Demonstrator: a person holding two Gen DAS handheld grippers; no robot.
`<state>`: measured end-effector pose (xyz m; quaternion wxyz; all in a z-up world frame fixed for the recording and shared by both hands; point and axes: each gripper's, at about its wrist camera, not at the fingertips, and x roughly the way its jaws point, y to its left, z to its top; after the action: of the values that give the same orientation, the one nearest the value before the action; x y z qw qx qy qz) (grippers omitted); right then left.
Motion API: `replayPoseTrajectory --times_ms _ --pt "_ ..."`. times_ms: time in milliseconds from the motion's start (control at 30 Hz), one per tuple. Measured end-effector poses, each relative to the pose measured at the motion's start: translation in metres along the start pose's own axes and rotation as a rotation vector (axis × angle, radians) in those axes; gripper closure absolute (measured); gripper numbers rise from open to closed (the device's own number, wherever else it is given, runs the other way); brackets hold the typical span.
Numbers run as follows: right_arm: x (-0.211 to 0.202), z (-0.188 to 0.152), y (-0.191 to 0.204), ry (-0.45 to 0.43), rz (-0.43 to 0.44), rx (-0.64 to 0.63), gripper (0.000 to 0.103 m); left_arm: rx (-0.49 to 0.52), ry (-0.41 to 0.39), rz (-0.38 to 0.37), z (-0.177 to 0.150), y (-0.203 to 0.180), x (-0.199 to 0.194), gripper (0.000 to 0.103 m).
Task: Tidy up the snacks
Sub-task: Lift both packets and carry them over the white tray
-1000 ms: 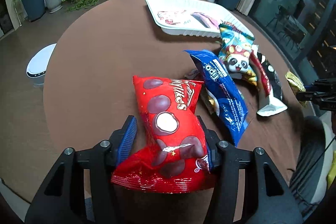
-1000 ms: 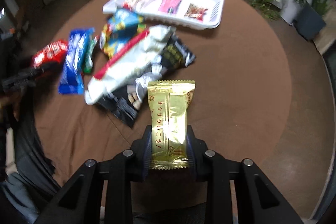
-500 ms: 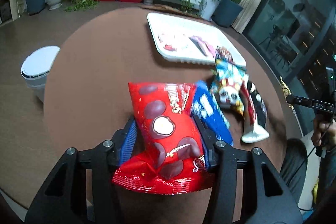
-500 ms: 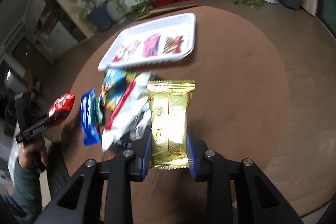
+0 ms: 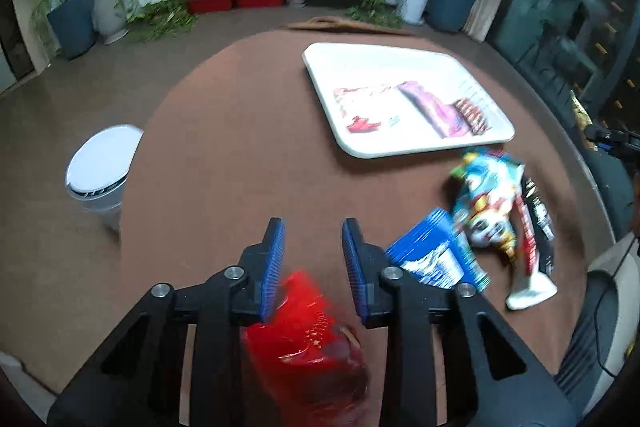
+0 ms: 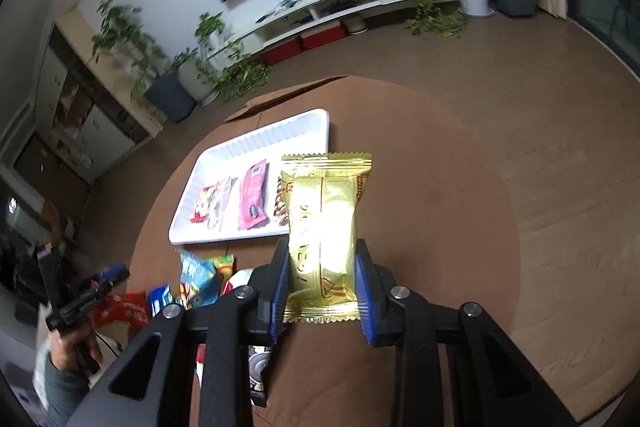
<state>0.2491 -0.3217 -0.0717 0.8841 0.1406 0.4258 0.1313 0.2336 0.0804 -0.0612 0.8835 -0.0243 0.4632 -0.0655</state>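
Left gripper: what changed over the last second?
The left gripper let go of the red snack bag: it slid out backward and now sits blurred below the open jaws. The right gripper still clamps the gold packet, raised higher. White tray unchanged.

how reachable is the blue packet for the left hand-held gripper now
Probably not yet: the blue packet lies close on its right, near end uncovered, but a blurred red bag sits between the left hand-held gripper's jaws.

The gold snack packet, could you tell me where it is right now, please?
In the right wrist view, the gold packet stands upright, clamped in the right claw, above the brown table's right side, beside the white tray.
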Motion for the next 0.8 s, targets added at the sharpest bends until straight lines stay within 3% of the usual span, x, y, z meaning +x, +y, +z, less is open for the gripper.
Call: replayPoseTrajectory --times_ms 33,100,267,333,467,533,667,800 --pt "0.003 -0.003 0.001 0.009 0.003 -0.002 0.071 -0.004 0.008 0.006 -0.004 0.003 0.001 0.071" --pt "0.011 -0.011 0.002 0.03 0.015 0.002 0.071 -0.013 0.034 0.012 -0.018 0.006 0.003 0.042" --pt "0.019 -0.025 0.003 0.059 0.035 0.004 0.071 -0.015 0.117 0.024 -0.056 0.009 0.007 0.027" --pt "0.019 -0.027 0.005 0.063 0.039 -0.002 0.071 0.034 0.187 0.032 -0.066 0.005 0.016 0.027" --pt "0.014 -0.029 0.008 0.059 0.047 -0.013 0.071 0.13 0.254 0.025 -0.077 -0.004 0.019 0.028" --pt "0.012 -0.031 0.01 0.058 0.044 -0.022 0.071 0.158 0.258 0.024 -0.079 -0.007 0.016 0.042" --pt "0.011 -0.032 0.012 0.059 0.039 -0.027 0.071 0.194 0.217 0.027 -0.077 -0.009 0.014 0.053" --pt "0.011 -0.037 0.014 0.065 0.042 -0.031 0.071 0.113 0.133 -0.019 -0.074 0.002 0.005 0.061"
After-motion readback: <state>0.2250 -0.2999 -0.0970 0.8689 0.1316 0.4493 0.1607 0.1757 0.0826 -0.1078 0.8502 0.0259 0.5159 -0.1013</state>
